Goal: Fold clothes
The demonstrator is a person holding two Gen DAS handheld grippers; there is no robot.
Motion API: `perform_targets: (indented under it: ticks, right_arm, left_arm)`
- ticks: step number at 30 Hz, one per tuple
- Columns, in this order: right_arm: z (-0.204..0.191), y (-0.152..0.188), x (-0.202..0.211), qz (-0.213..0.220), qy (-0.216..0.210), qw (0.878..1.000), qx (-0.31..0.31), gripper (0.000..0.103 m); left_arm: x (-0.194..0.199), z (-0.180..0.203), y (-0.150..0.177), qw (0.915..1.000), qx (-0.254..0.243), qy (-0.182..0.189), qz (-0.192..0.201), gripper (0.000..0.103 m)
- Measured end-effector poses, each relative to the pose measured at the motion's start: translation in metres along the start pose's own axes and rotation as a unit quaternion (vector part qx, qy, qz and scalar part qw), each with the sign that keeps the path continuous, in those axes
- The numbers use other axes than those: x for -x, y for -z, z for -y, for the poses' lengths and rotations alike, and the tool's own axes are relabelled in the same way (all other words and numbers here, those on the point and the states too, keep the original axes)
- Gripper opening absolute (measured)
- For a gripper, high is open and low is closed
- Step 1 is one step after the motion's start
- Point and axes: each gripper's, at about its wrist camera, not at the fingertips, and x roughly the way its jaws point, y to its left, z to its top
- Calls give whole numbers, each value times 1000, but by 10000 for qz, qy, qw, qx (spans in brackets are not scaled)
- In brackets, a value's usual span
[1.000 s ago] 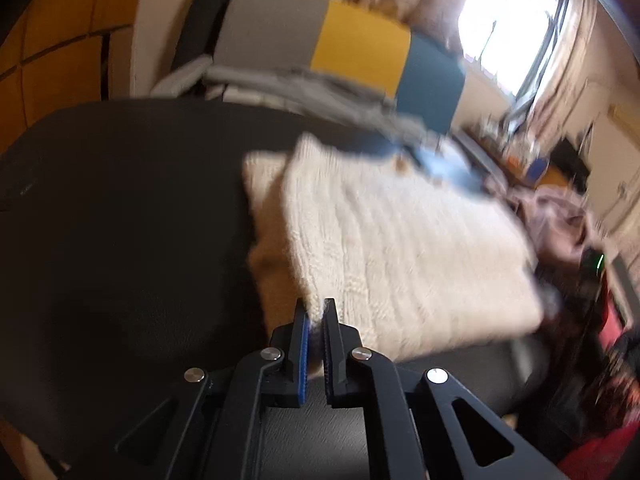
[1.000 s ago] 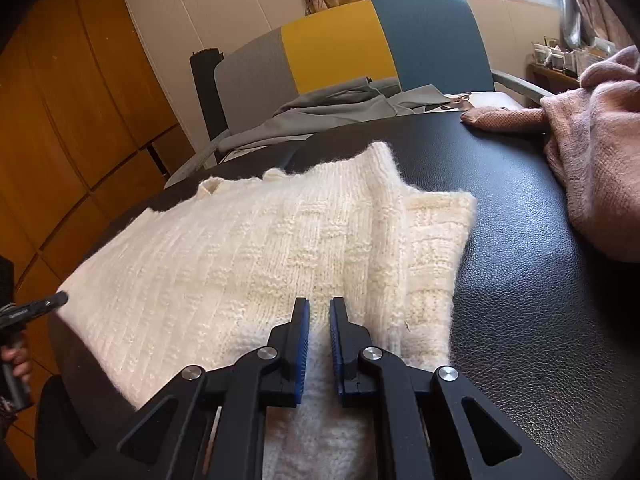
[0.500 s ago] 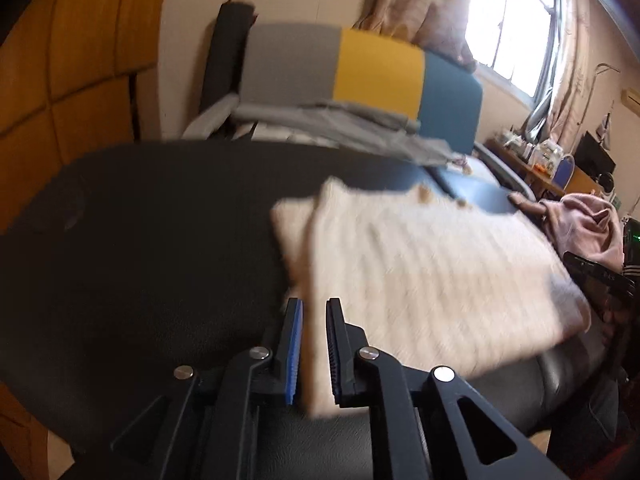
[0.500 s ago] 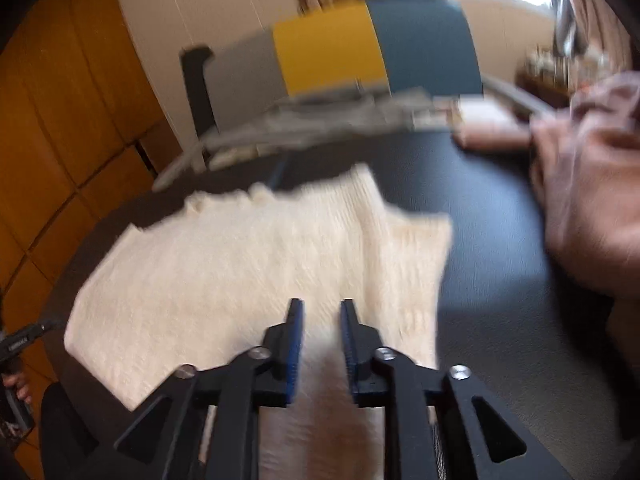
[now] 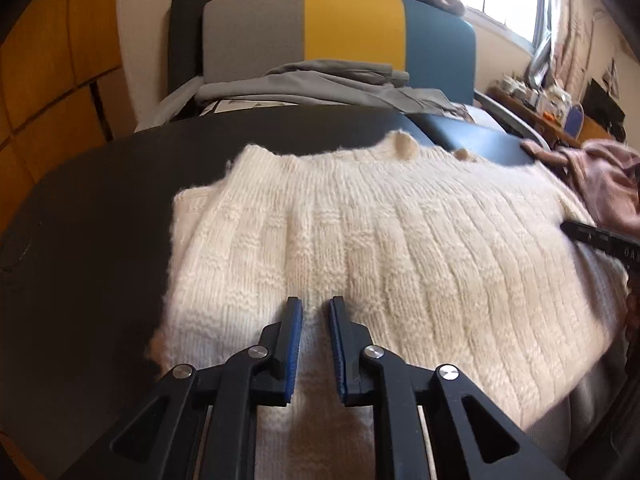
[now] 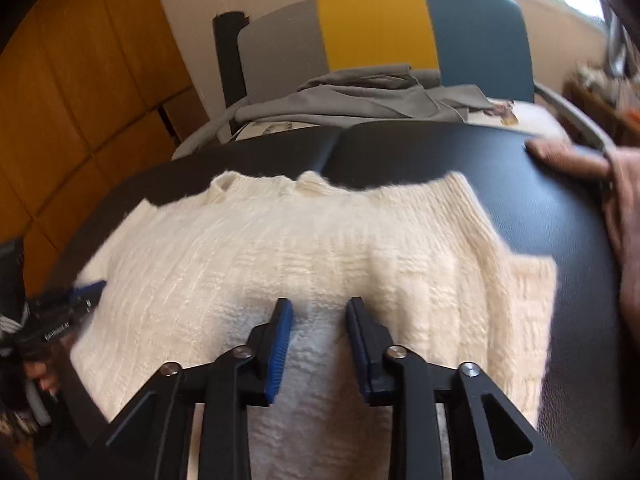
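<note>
Left gripper (image 5: 316,306) low over the near edge of the cream knit sweater (image 5: 360,240), fingers slightly apart with knit showing in the gap – pinching nothing that can be seen. Sweater spread flat on the black table (image 5: 88,208), reaching ahead of the gripper and to both sides. Beyond it, a grey-yellow-blue chair (image 5: 352,28) with grey cloth (image 5: 320,80) draped over the seat. Far right, a pink garment (image 5: 600,176).

Right gripper (image 6: 319,308) spread wider, also above the sweater's (image 6: 320,248) near edge – empty. Bare table (image 6: 540,200) to its right; pink garment (image 6: 624,216) at the right edge.
</note>
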Motion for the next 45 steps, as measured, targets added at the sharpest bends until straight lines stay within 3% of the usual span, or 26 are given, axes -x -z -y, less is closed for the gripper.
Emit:
perform_targets:
  ticks: [4, 8, 10, 12, 15, 20, 25, 29, 31, 34, 36, 38, 45]
  right_arm:
    - [-2, 19, 20, -138, 128, 9995, 263, 27]
    - [22, 36, 48, -181, -488, 9973, -525, 28]
    - [43, 40, 71, 79, -686, 9915, -1099, 32]
    - [62, 45, 94, 398, -546, 9869, -1464, 54]
    - [92, 56, 122, 652, -192, 9777, -1986, 69]
    - [123, 83, 124, 215, 83, 9715, -2361, 70]
    - [129, 104, 117, 175, -353, 9651, -2590, 70]
    - [120, 105, 106, 118, -1074, 9548, -2770, 70]
    - [111, 104, 103, 112, -1102, 9579, -2650, 70]
    - [96, 98, 95, 34, -894, 9654, -2451, 63]
    - [92, 97, 91, -49, -711, 9691, -2361, 35]
    - [90, 97, 88, -104, -628, 9700, -2346, 29]
    - [105, 95, 94, -59, -890, 9559, -2798, 24]
  left_arm:
    - [14, 16, 27, 9996, -293, -43, -41, 13]
    - [31, 26, 34, 9994, -328, 116, -31, 13]
    - [32, 31, 30, 9993, -300, 203, -12, 13]
    - [31, 37, 25, 9993, -287, 248, 26, 13]
    - [29, 47, 17, 9991, -268, 317, 84, 15]
    - [25, 63, 5, 9986, -236, 432, 179, 15]
    - [21, 79, -3, 9985, -244, 427, 257, 16]
    - [17, 85, -1, 9991, -270, 225, 256, 17]
    - [16, 86, 1, 9991, -271, 163, 271, 17]
    - [16, 90, 3, 9989, -337, 67, 307, 17]
    - [16, 91, 4, 9989, -332, 42, 315, 17]
    - [16, 91, 4, 9991, -294, 40, 314, 17]
    - [19, 91, 3, 9996, -166, 69, 236, 17]
